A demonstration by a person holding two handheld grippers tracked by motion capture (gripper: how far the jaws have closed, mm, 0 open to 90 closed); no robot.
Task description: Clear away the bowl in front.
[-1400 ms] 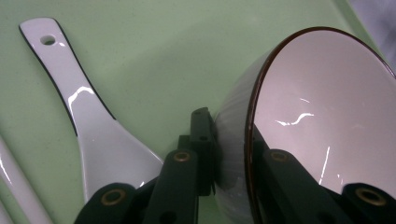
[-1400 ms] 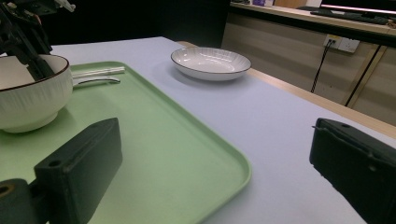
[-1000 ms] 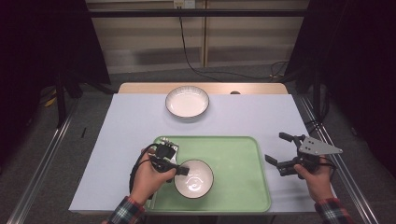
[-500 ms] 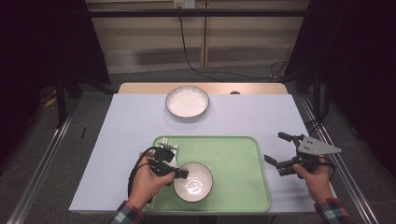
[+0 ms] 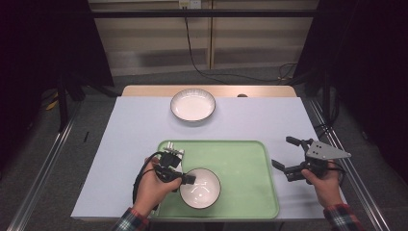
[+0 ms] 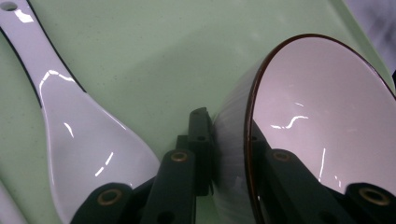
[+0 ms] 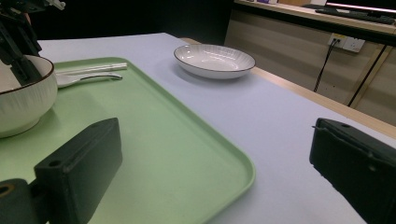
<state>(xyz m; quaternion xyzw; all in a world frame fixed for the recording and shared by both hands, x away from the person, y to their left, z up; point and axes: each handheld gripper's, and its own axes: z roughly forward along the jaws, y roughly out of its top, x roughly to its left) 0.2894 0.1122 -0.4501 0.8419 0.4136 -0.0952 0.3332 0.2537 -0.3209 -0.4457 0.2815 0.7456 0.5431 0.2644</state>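
Bowl point(image 5: 200, 188) pinched by its left rim in the left gripper point(image 5: 188, 180): one jaw pressed against the ribbed outer wall, the other laid inside against the white glaze, seen close in the left gripper view point(image 6: 322, 126). Resting on the green tray point(image 5: 240, 159), in its near-left part, base down on the tray floor as seen from the right gripper view point(image 7: 21, 98). Held by the left hand point(image 5: 151, 187), reaching in from the near edge.

Just beside the left gripper, on the tray: white spoon point(image 6: 79, 135), handle running away toward the tray's far-left corner; also seen from the right gripper view point(image 7: 86, 78), alongside what looks like a pair of pale chopsticks point(image 7: 93, 68), too small to tell for certain.

Right gripper point(image 5: 289, 159) spread wide, nothing between the jaws, hovering off the tray's right edge over the pale tablecloth point(image 5: 130, 130), well apart from the bowl. Gripped by the right hand point(image 5: 327, 183).

Farther out, near the far table edge: shallow white plate point(image 5: 193, 105), dark-rimmed, well apart from the tray.

Count: two grippers, one bowl, one plate, one tray, one spoon.
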